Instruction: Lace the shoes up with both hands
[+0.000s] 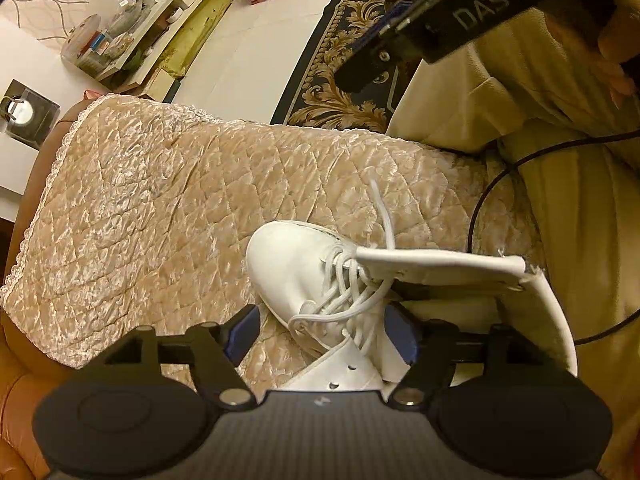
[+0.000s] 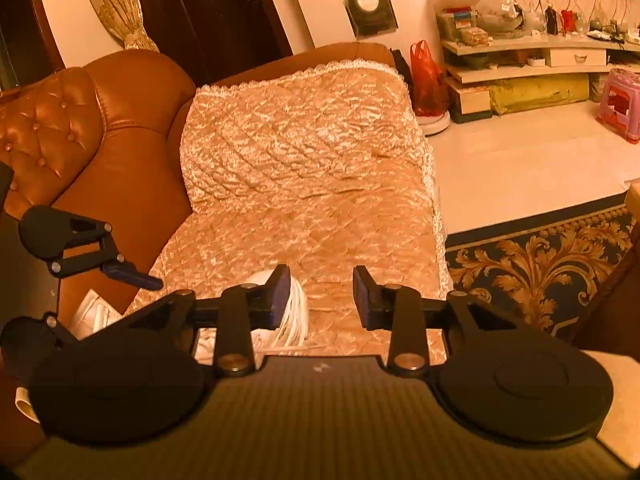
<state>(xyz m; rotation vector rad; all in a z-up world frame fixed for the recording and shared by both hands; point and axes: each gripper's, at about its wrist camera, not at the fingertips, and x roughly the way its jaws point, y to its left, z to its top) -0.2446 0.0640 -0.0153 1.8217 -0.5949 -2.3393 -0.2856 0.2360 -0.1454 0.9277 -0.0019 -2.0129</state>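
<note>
A white shoe (image 1: 288,264) lies on the quilted sofa cover (image 1: 140,200), toe towards the upper left, its tongue (image 1: 440,264) stretched out to the right. White laces (image 1: 352,292) criss-cross the eyelets, and one loose end (image 1: 384,216) trails up over the cover. My left gripper (image 1: 322,334) points down over the shoe, open, with the lace area between its fingers (image 1: 244,332) and neither pad pressing. My right gripper (image 2: 322,298) is open with nothing held; the shoe's toe (image 2: 299,308) peeks out beside its left finger. In the left wrist view the right gripper (image 1: 440,12) hangs at the top right.
A brown leather sofa (image 2: 100,120) carries the cover. To the right lie pale floor, a patterned rug (image 2: 540,264), a purple stool (image 2: 620,104), a cluttered shelf unit (image 2: 520,52) and a red bag (image 2: 426,80). A black cable (image 1: 492,184) and a person's beige garment (image 1: 560,200) are near the shoe.
</note>
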